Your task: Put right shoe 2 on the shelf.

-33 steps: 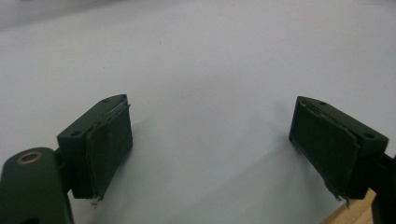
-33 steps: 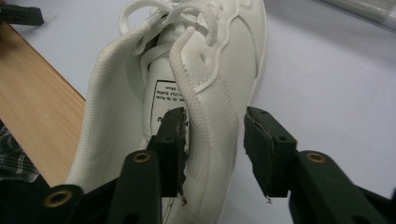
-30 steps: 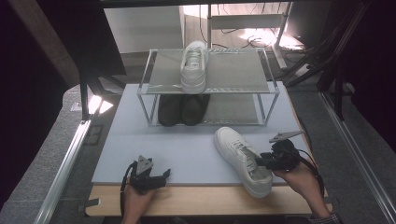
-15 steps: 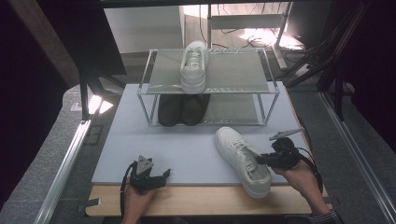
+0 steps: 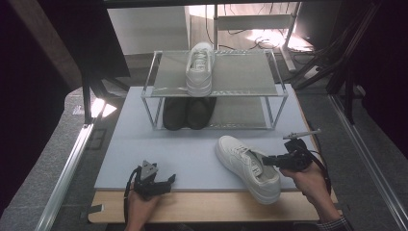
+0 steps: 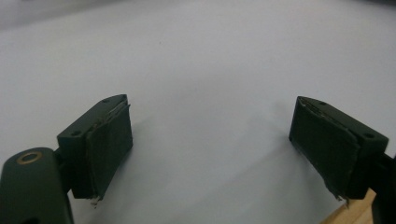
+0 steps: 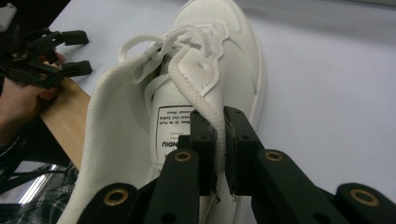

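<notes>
A white sneaker (image 5: 245, 166) lies on the pale blue mat (image 5: 168, 144) at the front right, toe pointing away and to the left. My right gripper (image 5: 265, 161) comes in from the shoe's right at its opening. In the right gripper view the right gripper (image 7: 220, 121) has just been closing its jaws, and they now pinch the sneaker (image 7: 210, 60) by the padded side of its collar. My left gripper (image 5: 166, 182) rests at the mat's front left, and in its own view the left gripper (image 6: 210, 140) stands open with only bare mat between the jaws.
A two-tier wire rack (image 5: 159, 91) stands at the back of the mat. A second white sneaker (image 5: 199, 67) sits on its top shelf and a pair of black shoes (image 5: 187, 113) below. A wooden table edge (image 5: 192, 207) runs along the front.
The right gripper's jaws have come together on the sneaker's collar. Both hands have stayed in place, and the left gripper looks the same.
</notes>
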Demonstrator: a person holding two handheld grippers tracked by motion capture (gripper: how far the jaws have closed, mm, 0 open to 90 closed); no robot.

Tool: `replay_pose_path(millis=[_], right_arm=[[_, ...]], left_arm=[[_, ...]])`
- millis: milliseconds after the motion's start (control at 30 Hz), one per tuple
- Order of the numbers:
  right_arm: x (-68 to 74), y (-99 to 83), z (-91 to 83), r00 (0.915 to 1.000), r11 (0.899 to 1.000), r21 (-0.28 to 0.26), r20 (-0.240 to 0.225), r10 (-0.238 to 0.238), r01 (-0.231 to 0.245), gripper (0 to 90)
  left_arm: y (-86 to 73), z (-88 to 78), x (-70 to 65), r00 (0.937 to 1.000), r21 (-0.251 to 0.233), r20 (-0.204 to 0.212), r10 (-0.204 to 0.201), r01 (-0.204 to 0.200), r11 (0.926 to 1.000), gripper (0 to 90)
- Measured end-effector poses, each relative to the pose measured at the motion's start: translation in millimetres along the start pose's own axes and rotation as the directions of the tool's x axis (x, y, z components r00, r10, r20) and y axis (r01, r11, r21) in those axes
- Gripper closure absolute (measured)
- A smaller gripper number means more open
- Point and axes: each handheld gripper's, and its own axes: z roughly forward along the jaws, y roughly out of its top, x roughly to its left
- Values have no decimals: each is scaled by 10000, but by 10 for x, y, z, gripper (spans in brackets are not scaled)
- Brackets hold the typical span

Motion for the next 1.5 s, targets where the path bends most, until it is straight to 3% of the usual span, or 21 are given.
replay_pose_path(millis=[267, 400, 767, 1500], right_arm=[[53, 97, -46, 9991, 9999, -77, -400, 135, -138, 838], [45, 145, -90, 9974, 9989, -247, -618, 378, -394, 839], [102, 352, -304, 9942, 9952, -853, -1004, 395, -481, 836], [235, 792, -685, 9884, 9824, -1658, -1379, 637, -864, 839]], left_arm=[[0, 0, 0, 10000, 0, 3, -3, 3, 10000, 129], [0, 2, -2, 10000, -27, -2, -40, 40, 10000, 129], [1, 2, 0, 10000, -28, -1, -7, 7, 10000, 129], [1, 0, 3, 10000, 0, 5, 8, -8, 10000, 129]])
